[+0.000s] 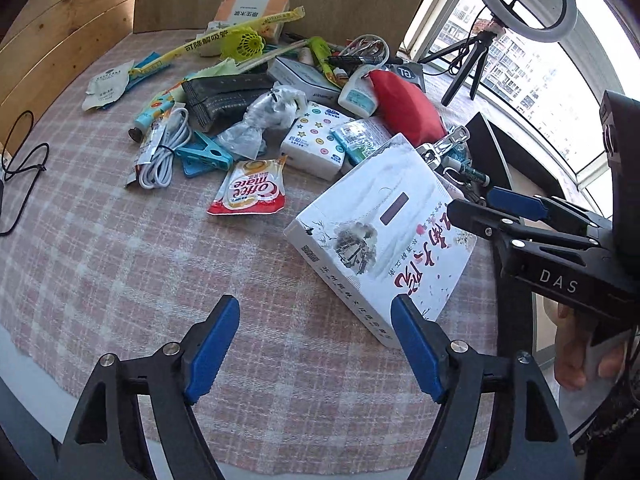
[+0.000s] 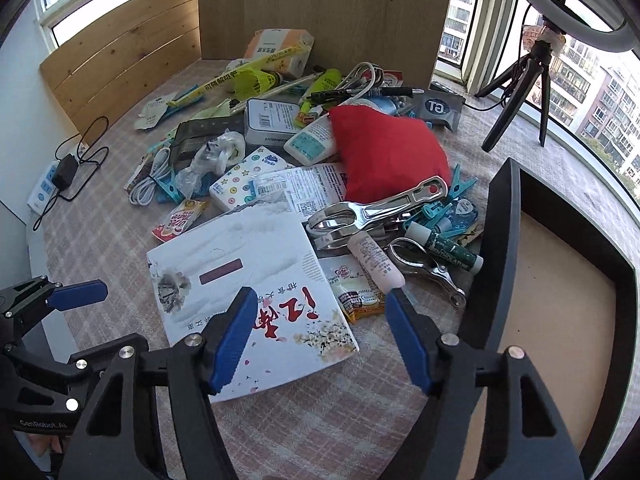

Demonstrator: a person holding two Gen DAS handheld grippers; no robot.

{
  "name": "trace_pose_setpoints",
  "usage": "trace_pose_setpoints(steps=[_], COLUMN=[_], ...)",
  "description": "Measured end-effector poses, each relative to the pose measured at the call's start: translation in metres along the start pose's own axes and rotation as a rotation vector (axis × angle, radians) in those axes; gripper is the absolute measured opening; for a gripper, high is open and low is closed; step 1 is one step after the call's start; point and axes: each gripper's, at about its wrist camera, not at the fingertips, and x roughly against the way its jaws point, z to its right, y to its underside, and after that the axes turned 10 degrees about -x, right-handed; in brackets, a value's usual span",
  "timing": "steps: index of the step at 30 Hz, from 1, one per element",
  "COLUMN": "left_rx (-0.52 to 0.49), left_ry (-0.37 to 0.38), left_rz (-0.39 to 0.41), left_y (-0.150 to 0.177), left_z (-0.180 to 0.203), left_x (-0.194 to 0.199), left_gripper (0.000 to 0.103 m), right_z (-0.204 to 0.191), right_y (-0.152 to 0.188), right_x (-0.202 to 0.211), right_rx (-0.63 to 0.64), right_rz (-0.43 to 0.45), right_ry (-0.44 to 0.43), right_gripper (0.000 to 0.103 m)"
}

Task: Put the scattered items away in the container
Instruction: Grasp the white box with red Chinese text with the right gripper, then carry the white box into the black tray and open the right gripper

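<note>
A pile of small items lies on the checked cloth. A white printed box [image 1: 380, 236] [image 2: 248, 280] lies nearest. Behind it are a red pouch [image 2: 388, 156], metal clips [image 2: 380, 208], a pink tube [image 2: 376, 260], a Coffee-mate sachet [image 1: 250, 188], a tissue pack [image 1: 314, 140] and a white cable [image 1: 164, 152]. The dark open container [image 2: 560, 280] stands at the right. My left gripper [image 1: 316, 344] is open above bare cloth, by the box's near corner. My right gripper [image 2: 320, 332] is open above the box's near edge; it also shows in the left wrist view [image 1: 480, 204].
Wooden boards [image 2: 320, 12] stand behind the pile. A black tripod [image 2: 516, 92] with a ring light stands by the window at the back right. A power strip and black cable [image 2: 64, 176] lie at the left edge.
</note>
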Motion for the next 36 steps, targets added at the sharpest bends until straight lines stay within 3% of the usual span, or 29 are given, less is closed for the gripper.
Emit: trace_pose_setpoints(steps=[6,8,10,13,17,21,31,36], left_rx=[0.066,0.074,0.081,0.046,0.015,0.045,-0.068,-0.118], left_ry=[0.028,0.041,0.057,0.055,0.059,0.074,0.014,0.045], left_rz=[-0.033,-0.041,-0.043,-0.050,-0.057,-0.046,0.056,0.087], left_y=[0.000,0.000,-0.002,-0.007,-0.010,-0.010,-0.030,-0.046], left_z=[0.002,0.003,0.005,0.012,0.018,0.015,0.041,0.067], left_x=[-0.018,-0.022,-0.025,-0.029,-0.028,-0.024,0.016,0.029], left_gripper=[0.069,0.062,0.062,0.063,0.056,0.055,0.055,0.055], right_z=[0.011,0.012,0.010,0.005,-0.002,-0.004,0.006,0.027], right_y=[-0.009,-0.009,-0.008,-0.009,-0.004,0.000,0.001,0.000], right_x=[-0.022,-0.026,-0.028,-0.030,-0.032,-0.027,0.016,0.048], right_rx=[-0.028,-0.039,-0.040,-0.042,-0.053,-0.067,-0.139,-0.198], right_rz=[-0.066,-0.081,-0.088,-0.097,-0.128,-0.122,-0.042,0.020], right_ry=[-0.074,-0.107,-0.129,-0.149,-0.185,-0.175,-0.196,-0.177], right_gripper=[0.054,0.053,0.053,0.053,0.053,0.053,0.053,0.053])
